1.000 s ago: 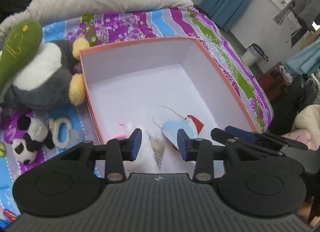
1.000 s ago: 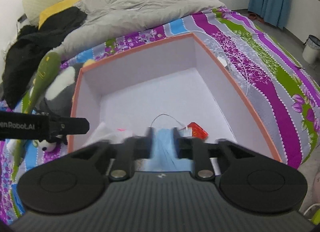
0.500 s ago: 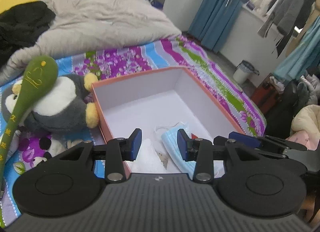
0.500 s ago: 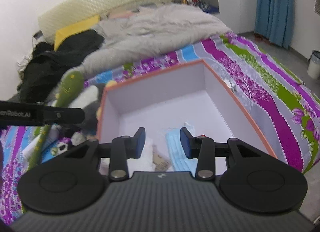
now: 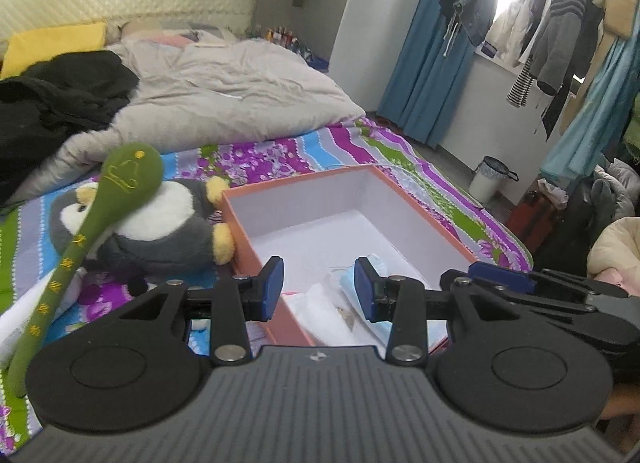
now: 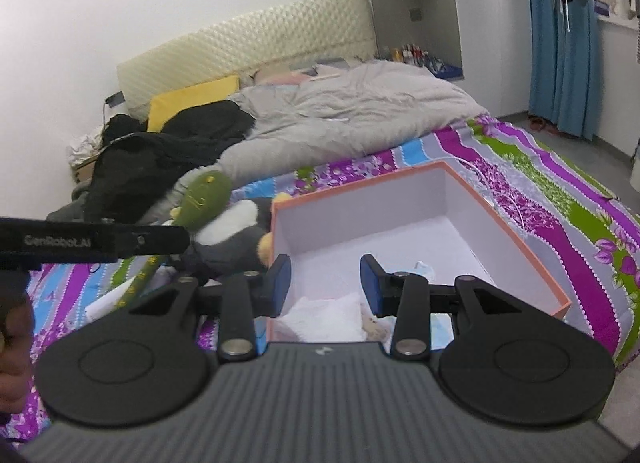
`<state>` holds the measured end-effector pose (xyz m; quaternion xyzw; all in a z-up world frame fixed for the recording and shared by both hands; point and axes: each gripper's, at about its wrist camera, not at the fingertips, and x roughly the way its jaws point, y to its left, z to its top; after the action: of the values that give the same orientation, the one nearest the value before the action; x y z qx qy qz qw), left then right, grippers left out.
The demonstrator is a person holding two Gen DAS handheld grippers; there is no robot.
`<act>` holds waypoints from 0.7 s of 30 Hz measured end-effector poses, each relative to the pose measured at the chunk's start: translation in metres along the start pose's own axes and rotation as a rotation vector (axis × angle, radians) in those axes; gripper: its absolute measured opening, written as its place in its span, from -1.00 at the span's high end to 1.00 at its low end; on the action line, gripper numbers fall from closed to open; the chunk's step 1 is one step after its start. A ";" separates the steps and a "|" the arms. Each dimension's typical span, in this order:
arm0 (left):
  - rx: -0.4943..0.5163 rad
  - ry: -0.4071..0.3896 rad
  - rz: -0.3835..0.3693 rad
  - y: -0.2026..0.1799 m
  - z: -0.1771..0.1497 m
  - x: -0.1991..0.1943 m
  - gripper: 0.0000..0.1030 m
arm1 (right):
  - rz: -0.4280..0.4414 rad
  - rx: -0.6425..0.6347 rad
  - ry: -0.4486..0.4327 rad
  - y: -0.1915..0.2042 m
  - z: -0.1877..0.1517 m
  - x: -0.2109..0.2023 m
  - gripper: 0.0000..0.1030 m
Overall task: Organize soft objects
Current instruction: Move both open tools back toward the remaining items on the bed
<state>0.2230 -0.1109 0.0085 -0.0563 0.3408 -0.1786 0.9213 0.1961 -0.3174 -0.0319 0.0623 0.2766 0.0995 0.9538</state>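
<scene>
An orange box point(image 5: 424, 211) with a white inside lies on the bed; it also shows in the right wrist view point(image 6: 516, 239). In its near end lie a blue face mask point(image 5: 347, 283) and a white cloth point(image 5: 320, 303), the cloth also in the right wrist view point(image 6: 324, 313). A grey penguin plush point(image 5: 160, 231) with a green plush spoon point(image 5: 100, 203) across it lies left of the box. My left gripper point(image 5: 319, 289) is open and empty above the box's near end. My right gripper point(image 6: 325, 284) is open and empty there too.
A grey duvet point(image 5: 224, 99) and black clothes point(image 5: 52, 99) cover the far bed. A floral sheet point(image 6: 560, 199) lies under the box. A bin point(image 5: 490, 179) and hanging clothes point(image 5: 560, 31) stand at the right. A white cable point(image 6: 488, 191) runs beside the box.
My right gripper opened and let go of the blue mask, which now lies in the box. Both grippers pulled back and up from the box.
</scene>
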 end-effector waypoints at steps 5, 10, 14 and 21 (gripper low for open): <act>-0.015 -0.027 0.016 0.006 -0.019 -0.024 0.13 | 0.013 -0.025 -0.005 0.014 -0.015 -0.013 0.20; -0.054 -0.053 0.045 0.011 -0.040 -0.044 0.13 | 0.025 -0.038 0.002 0.026 -0.030 -0.020 0.20; -0.069 -0.069 0.068 0.013 -0.056 -0.060 0.13 | 0.035 -0.050 0.007 0.037 -0.039 -0.024 0.20; -0.110 -0.067 0.099 0.023 -0.081 -0.079 0.13 | 0.066 -0.064 0.023 0.056 -0.055 -0.027 0.20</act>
<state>0.1215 -0.0590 -0.0103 -0.0959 0.3212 -0.1119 0.9355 0.1350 -0.2660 -0.0543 0.0399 0.2820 0.1403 0.9483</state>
